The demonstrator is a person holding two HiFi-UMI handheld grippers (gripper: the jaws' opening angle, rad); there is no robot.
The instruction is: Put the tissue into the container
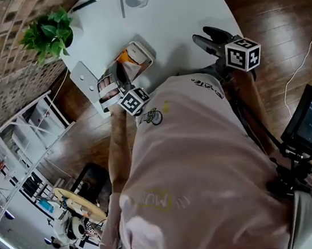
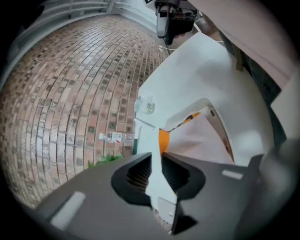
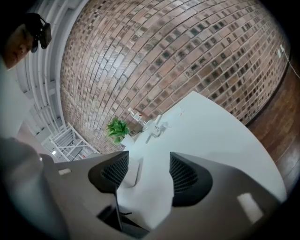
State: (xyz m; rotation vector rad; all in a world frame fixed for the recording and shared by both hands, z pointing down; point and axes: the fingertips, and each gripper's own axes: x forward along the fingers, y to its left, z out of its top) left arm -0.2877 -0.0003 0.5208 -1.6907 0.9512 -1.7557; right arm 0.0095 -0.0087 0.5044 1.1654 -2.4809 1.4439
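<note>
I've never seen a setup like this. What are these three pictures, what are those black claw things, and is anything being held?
There is no robot here: a person holds a two-jaw gripper in each hand. The head view comes from a camera on the person's head, looking steeply down onto a white table. The other two pictures come from cameras riding on the grippers, each looking along its own jaws. On the table are an open white container with an orange inside and, at the far corner, a potted plant. The left gripper has its jaws closed on a white edge of the container. The right gripper seems to hold a crumpled white tissue between its jaws. The cubes with square markers are parts of the grippers.
</note>
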